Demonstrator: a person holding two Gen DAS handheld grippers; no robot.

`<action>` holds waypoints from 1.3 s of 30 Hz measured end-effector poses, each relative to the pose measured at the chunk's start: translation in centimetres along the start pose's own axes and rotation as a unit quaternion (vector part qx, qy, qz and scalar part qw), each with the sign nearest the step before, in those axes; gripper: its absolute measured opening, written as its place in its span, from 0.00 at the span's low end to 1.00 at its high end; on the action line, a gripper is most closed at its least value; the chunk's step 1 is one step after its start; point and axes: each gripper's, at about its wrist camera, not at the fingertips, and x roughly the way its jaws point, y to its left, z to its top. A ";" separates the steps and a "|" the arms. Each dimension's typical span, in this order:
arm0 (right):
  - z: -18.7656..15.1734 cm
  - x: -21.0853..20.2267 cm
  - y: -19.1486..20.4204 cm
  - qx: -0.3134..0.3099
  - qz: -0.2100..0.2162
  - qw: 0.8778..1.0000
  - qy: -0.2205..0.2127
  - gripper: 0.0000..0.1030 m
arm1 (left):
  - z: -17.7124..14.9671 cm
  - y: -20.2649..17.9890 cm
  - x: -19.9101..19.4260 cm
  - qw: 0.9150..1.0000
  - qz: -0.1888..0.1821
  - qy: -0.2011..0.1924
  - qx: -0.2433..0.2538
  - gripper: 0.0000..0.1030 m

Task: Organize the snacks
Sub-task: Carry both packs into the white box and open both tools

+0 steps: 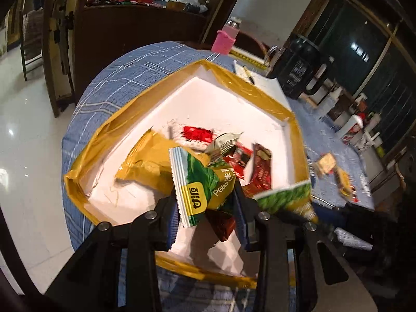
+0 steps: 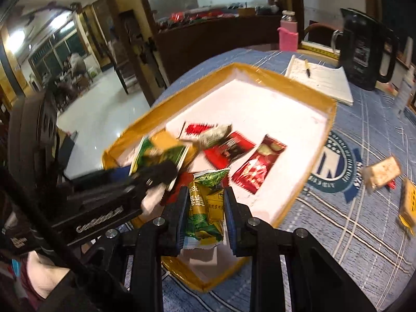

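Observation:
A white foam box with yellow-taped rim (image 1: 260, 93) (image 2: 286, 75) sits on the blue checked tablecloth. It holds several snack packets, red ones (image 1: 197, 134) (image 2: 257, 169) among them. My left gripper (image 1: 205, 195) is over the box's near side, shut on a green-and-yellow pea snack packet (image 1: 197, 184). My right gripper (image 2: 206, 195) is shut on a second green-and-yellow pea packet (image 2: 205, 208), above the box's near edge; this packet also shows in the left wrist view (image 1: 288, 199). The left gripper with its packet shows in the right wrist view (image 2: 156, 166).
Loose cracker packets (image 2: 382, 174) (image 1: 325, 163) and a yellow packet (image 2: 408, 202) lie on the cloth right of the box. A black kettle (image 2: 364, 49), a notepad with pen (image 2: 322, 78) and a pink bottle (image 2: 287, 33) stand at the far side.

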 end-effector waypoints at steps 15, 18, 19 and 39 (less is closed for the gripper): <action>2.7 3.4 -2.2 0.013 -0.068 0.997 0.035 0.09 | 2.5 0.7 2.1 1.000 0.011 0.026 0.000 0.37; 1.6 3.5 -1.7 0.012 -0.056 0.997 0.049 0.09 | 2.0 0.3 1.8 1.000 0.011 0.028 0.006 0.37; 1.4 3.7 -1.7 0.014 -0.053 0.997 0.054 0.09 | 1.7 0.2 1.7 0.999 0.012 0.029 0.009 0.37; -3.2 0.7 -0.4 0.026 -0.008 0.998 0.060 0.10 | -2.4 -2.2 -1.7 0.998 -0.039 0.044 0.023 0.46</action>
